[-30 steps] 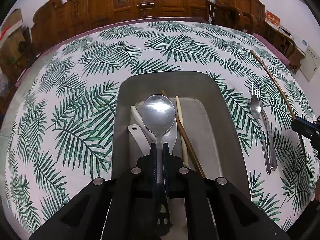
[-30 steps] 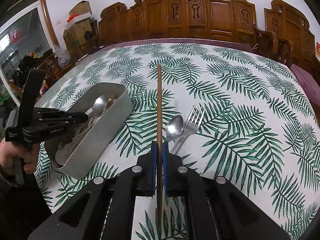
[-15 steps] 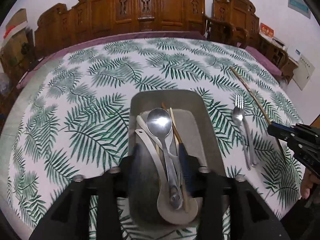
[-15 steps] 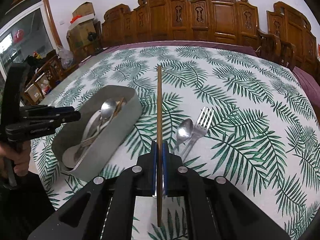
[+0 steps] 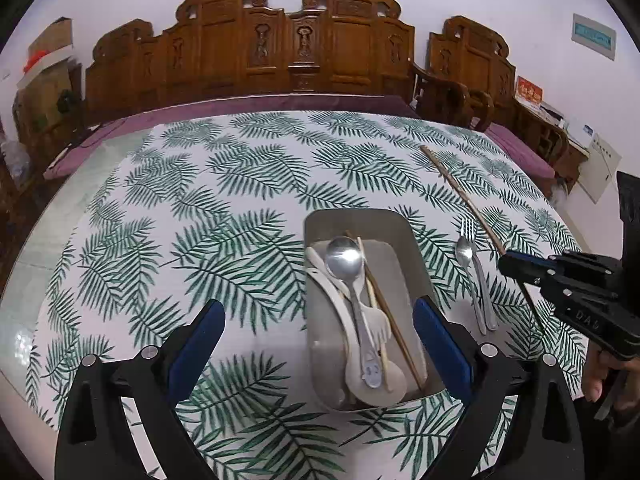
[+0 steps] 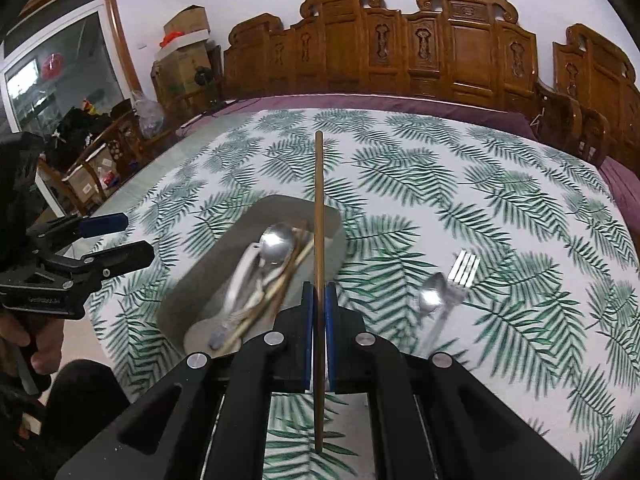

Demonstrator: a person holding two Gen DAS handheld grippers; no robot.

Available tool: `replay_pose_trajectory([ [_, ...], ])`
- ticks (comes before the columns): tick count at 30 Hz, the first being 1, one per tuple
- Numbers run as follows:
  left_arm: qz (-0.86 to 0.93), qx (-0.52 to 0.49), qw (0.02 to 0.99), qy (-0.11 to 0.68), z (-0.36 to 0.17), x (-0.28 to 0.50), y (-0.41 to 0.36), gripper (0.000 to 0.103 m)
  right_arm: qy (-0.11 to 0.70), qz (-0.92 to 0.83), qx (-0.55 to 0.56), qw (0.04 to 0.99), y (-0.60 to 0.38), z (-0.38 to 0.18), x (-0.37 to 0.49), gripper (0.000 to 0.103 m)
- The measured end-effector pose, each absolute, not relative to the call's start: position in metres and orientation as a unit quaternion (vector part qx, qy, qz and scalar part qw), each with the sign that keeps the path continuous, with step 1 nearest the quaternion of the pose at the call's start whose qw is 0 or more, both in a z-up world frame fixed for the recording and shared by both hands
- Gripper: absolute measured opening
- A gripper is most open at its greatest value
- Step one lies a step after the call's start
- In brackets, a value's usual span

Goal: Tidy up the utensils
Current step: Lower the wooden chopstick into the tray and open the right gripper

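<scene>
A grey utensil tray (image 5: 316,224) (image 6: 208,268) lies on the palm-leaf tablecloth. It holds a large metal spoon (image 5: 344,258), white plastic utensils and chopsticks. My left gripper (image 5: 316,328) is open and empty, above the tray's near end; it shows in the right wrist view (image 6: 116,240). My right gripper (image 6: 319,292) is shut on a brown chopstick (image 6: 319,208) and holds it in the air over the tray's right edge; both show in the left wrist view, gripper (image 5: 504,264), chopstick (image 5: 460,192). A small metal spoon (image 5: 466,250) (image 6: 432,296) and a fork (image 5: 476,264) (image 6: 462,270) lie right of the tray.
Carved wooden chairs (image 5: 296,48) line the table's far side. A purple cloth edge (image 5: 256,102) runs along the back. Boxes and clutter (image 6: 180,56) stand at the far left.
My left gripper opened and let the large metal spoon go into the tray, then drew back and up. My right gripper carried the chopstick left, over the tray.
</scene>
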State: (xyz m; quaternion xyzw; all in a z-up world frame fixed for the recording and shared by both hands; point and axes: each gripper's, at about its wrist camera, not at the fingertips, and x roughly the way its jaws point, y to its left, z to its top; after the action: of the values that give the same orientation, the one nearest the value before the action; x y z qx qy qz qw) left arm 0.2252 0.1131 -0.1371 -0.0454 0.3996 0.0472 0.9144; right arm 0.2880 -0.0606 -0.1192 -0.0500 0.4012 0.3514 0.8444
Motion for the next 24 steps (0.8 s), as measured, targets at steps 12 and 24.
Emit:
replay_pose_trajectory([
  [12, 0.067, -0.049, 0.914, 0.396, -0.136, 0.211, 0.143, 0.091, 0.433, 0.366, -0.037, 0.823, -0.004, -0.143, 0.284, 0.007],
  [24, 0.068, -0.053, 0.913, 0.399, -0.14, 0.21, 0.15, 0.091, 0.472, 0.35, -0.017, 0.809, 0.023, -0.173, 0.289, 0.007],
])
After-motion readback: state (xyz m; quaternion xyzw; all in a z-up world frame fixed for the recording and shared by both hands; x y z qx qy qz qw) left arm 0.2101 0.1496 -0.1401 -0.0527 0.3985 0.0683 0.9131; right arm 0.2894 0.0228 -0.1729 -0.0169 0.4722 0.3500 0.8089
